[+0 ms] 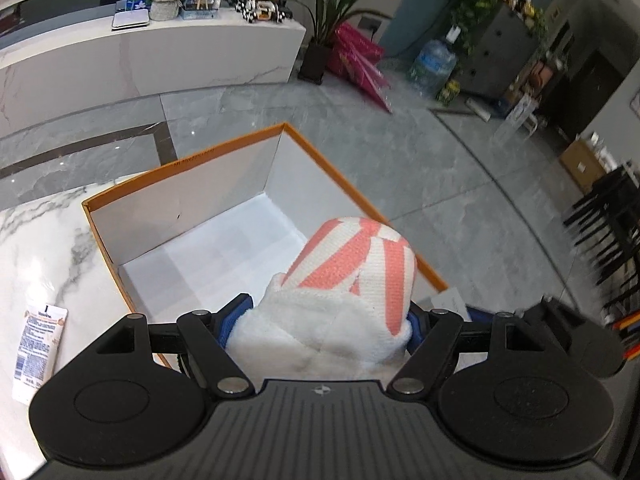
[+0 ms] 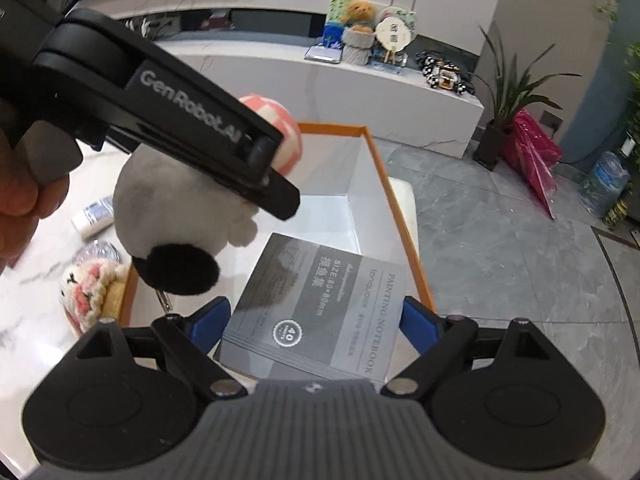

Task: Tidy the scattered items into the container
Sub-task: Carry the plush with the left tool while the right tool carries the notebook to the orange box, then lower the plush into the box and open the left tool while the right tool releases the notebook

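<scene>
The left gripper [image 1: 320, 316] clamps a plush toy [image 1: 348, 280] over the box [image 1: 192, 184]. Only the right view shows the right gripper [image 2: 316, 320] pinching a notebook [image 2: 320, 304], with a crocheted toy [image 2: 86, 288] outside.

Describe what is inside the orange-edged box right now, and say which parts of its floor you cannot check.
The orange-edged box shows only bare white floor. Its near part is covered by the plush toy in the left gripper and the grey notebook in the right gripper.

Grey marble floor [image 1: 420, 152], white counter [image 1: 160, 60]
</scene>
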